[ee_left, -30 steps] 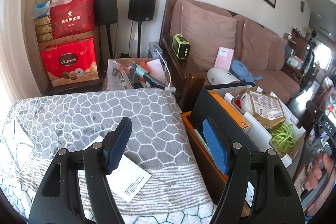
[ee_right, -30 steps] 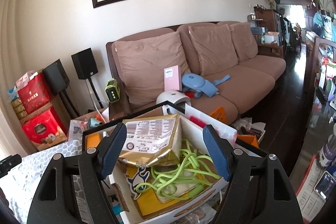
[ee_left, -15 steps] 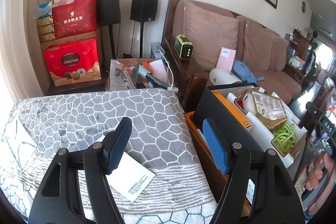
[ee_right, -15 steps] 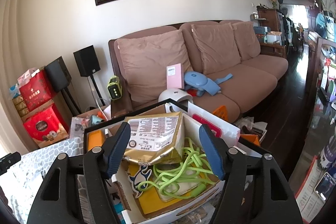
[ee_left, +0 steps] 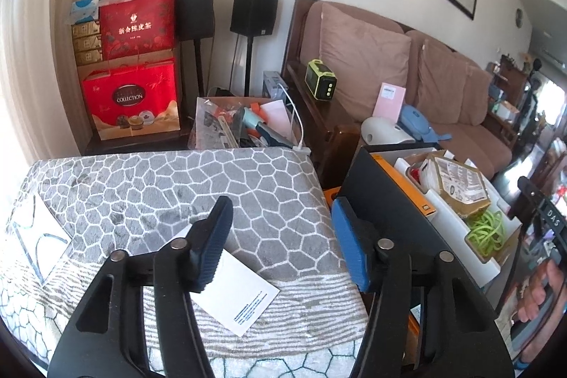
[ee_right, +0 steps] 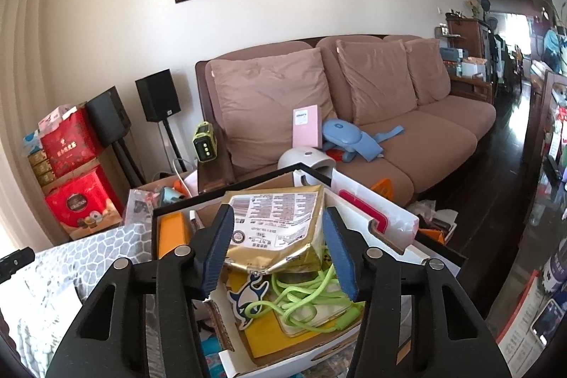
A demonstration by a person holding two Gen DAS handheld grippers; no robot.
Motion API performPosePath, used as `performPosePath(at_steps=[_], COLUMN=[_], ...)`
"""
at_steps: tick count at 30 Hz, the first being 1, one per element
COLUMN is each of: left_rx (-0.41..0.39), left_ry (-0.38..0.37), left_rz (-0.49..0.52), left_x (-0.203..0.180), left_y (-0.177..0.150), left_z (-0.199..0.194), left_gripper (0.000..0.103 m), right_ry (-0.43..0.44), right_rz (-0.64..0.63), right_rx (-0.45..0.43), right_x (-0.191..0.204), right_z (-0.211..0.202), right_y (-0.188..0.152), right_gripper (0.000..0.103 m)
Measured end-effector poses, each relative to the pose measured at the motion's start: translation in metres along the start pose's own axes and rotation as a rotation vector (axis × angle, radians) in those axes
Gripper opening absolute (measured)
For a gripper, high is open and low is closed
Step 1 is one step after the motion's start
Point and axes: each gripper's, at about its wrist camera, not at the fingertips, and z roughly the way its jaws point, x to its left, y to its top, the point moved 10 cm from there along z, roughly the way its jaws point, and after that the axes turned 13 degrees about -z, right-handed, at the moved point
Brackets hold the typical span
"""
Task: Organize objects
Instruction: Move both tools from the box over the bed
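Observation:
In the left wrist view my left gripper (ee_left: 281, 236) hangs over a grey stone-pattern cloth (ee_left: 177, 186). Its jaws are closing with nothing between them. A white card (ee_left: 244, 298) lies on the cloth just below the left finger. In the right wrist view my right gripper (ee_right: 278, 246) is above a crowded open box (ee_right: 375, 229). Its jaws are closing too. A gold foil pouch (ee_right: 280, 218) shows in the gap between them; I cannot tell if the pads touch it. A lime-green cord (ee_right: 304, 289) and a penguin sticker (ee_right: 250, 293) lie under the pouch.
A black box wall (ee_left: 382, 190) and an orange box (ee_left: 407, 186) stand right of the cloth. Behind are a brown sofa (ee_right: 407, 129), a carton of clutter (ee_left: 244, 122), red gift boxes (ee_left: 131, 101) and two speakers. A hand (ee_left: 538, 289) shows at the far right.
Both grippers' jaws have narrowed. The right gripper's pads now frame the gold pouch closely. Neither hand has shifted much.

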Motion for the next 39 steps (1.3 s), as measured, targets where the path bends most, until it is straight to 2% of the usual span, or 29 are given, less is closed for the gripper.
performPosePath(at_steps=[8, 15, 18, 31, 39], left_rx=[0.010, 0.026, 0.021, 0.011, -0.011], left_ry=[0.001, -0.009, -0.009, 0.026, 0.056], left_rz=[0.013, 0.014, 0.012, -0.009, -0.047], left_x=[0.004, 0.006, 0.007, 0.032, 0.054], left_y=[-0.003, -0.005, -0.004, -0.002, 0.005], left_z=[-0.001, 0.000, 0.000, -0.006, -0.012], left_gripper=[0.030, 0.007, 0.001, 0.001, 0.017], right_ry=[0.023, 0.052, 0.074, 0.128, 0.124], right_rz=[-0.025, -0.046, -0.050, -0.086, -0.089], right_rx=[-0.002, 0.000, 0.005, 0.021, 0.027], right_x=[0.010, 0.021, 0.027, 0.057, 0.058], right_z=[-0.002, -0.002, -0.002, -0.001, 0.000], right_y=[0.001, 0.001, 0.001, -0.001, -0.002], right_gripper=[0.039, 0.020, 0.015, 0.017, 0.030])
